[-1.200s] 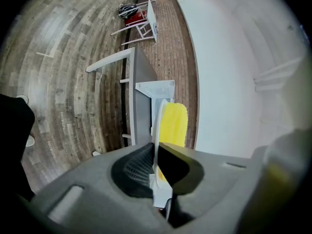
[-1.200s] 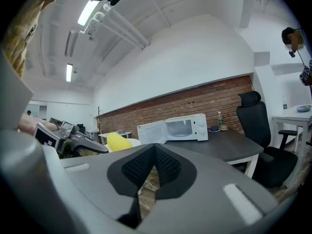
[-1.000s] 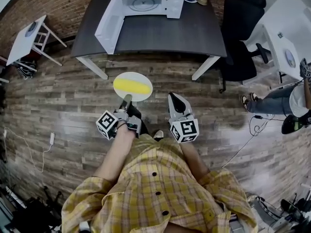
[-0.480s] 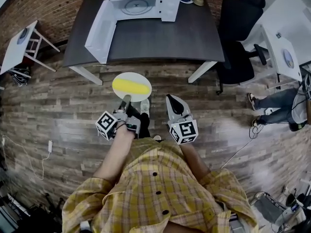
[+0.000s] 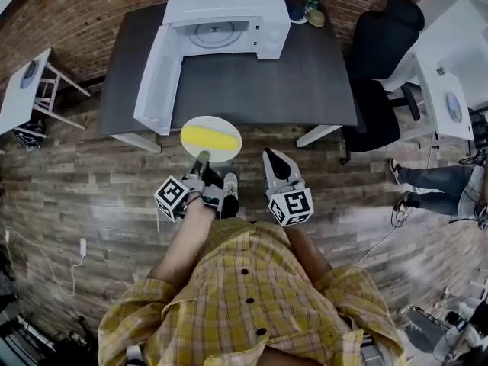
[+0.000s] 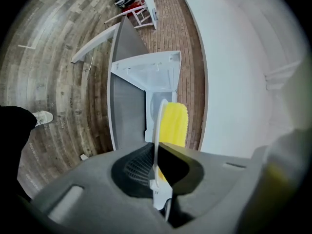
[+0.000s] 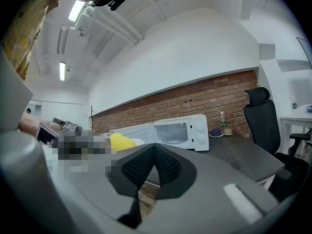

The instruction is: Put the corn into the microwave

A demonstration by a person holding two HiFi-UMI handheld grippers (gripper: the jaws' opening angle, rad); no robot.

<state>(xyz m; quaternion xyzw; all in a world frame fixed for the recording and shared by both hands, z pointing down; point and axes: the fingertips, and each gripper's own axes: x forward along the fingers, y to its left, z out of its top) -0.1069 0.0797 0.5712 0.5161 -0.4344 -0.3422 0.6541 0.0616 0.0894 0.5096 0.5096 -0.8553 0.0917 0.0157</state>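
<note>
Both tools have travelled forward since a second ago, so the dark table and the white microwave sit bigger and lower in the head view. The plate, which was over bare wood floor back then, now overlaps the table's near edge at mid-frame. The left tool is pinching that white plate by its near rim. In the left gripper view the rim runs edge-on straight between the two pads, both pressing on it. The corn is lying flat across the middle of the plate, a yellow cob stretched left to right in the head view, and it's well short of the microwave. The microwave is at the top of the frame on the far part of the table, with its door swung wide open toward the lower left, so I can see the round turntable inside. The right tool rides just to the right of the plate with its pads pressed together on nothing, and its own view confirms that. A black office chair is parked at the table's right end.
</note>
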